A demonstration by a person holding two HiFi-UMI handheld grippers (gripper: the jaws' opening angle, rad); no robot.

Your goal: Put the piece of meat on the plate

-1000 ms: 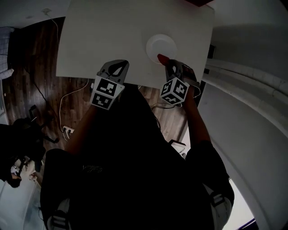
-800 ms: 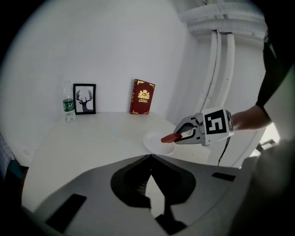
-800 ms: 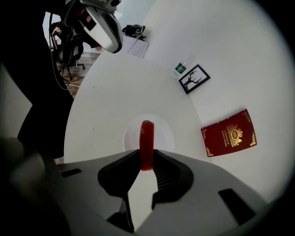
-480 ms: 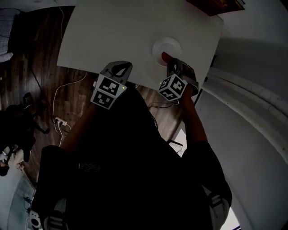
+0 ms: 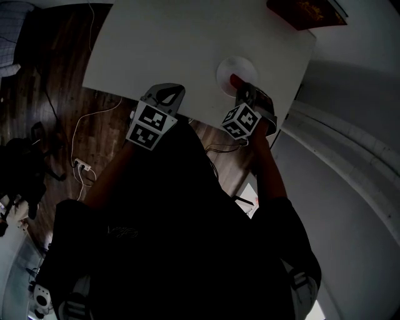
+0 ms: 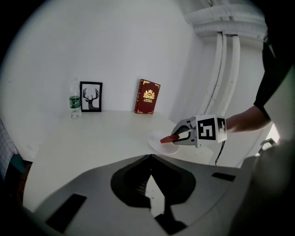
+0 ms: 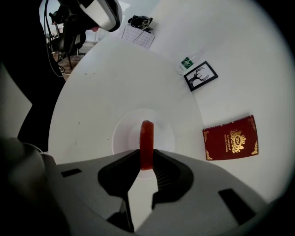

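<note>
Head view: your dark torso and arms fill the lower half and hide the floor beneath. The white worktop [image 5: 162, 50] is cut off at the top edge, as is the red book [image 5: 306, 12] at its far corner.

Left hand-held gripper [image 6: 150, 159]: jaws fully together, nothing between them, poised above the worktop's near edge, well apart from the plate.

Right hand-held gripper [image 7: 146, 161]: jaws partly apart and clamped on the piece of meat [image 7: 146, 143], a thin red slab held on edge and sticking out past the tips. It hangs over the white plate [image 7: 122, 133], pointing steeply down. From your left gripper view the meat sits just above the plate's near side; you cannot tell whether it touches.

Print: the book's cover carries a gold crest and corner ornaments, lettering too small to read. Framed picture [image 6: 91, 97] shows a black stag's head. Bottle [image 6: 74, 102] beside it has a green label, unreadable.
</note>
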